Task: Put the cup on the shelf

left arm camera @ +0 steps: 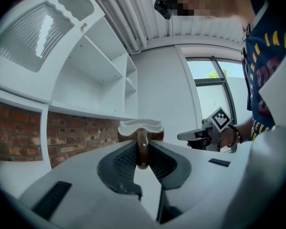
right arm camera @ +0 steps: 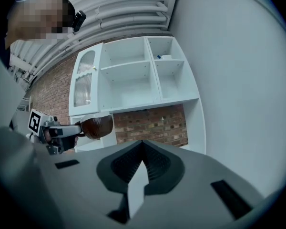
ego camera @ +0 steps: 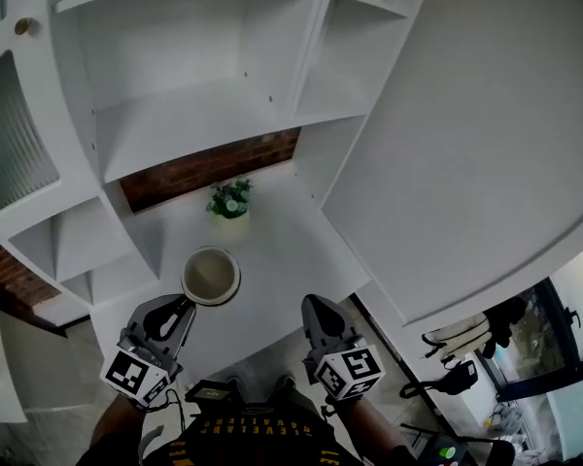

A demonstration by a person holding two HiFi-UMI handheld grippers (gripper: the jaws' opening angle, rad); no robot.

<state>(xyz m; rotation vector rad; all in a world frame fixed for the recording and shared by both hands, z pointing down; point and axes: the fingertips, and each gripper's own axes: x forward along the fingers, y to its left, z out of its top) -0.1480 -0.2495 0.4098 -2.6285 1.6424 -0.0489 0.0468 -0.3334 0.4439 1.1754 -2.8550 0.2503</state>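
White shelf unit (ego camera: 189,115) with brick backing (ego camera: 209,168), white counter (ego camera: 282,250) beneath. Left gripper (ego camera: 183,307): 2 jaws pinching the handle of 1 brown cup (ego camera: 211,275), pale inside, held upright over the counter, in front of the shelves. 1 small potted plant (ego camera: 230,199) on the counter beyond. Right gripper (ego camera: 314,309): jaws pressed together, nothing between.

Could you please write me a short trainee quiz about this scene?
1. True or false: the left gripper grips the cup by its handle.
2. What is between the right gripper's jaws? A) cup B) spoon C) nothing
3. Fill in: the wall behind the plant is made of ____.
Key: 1 true; 2 C; 3 brick.
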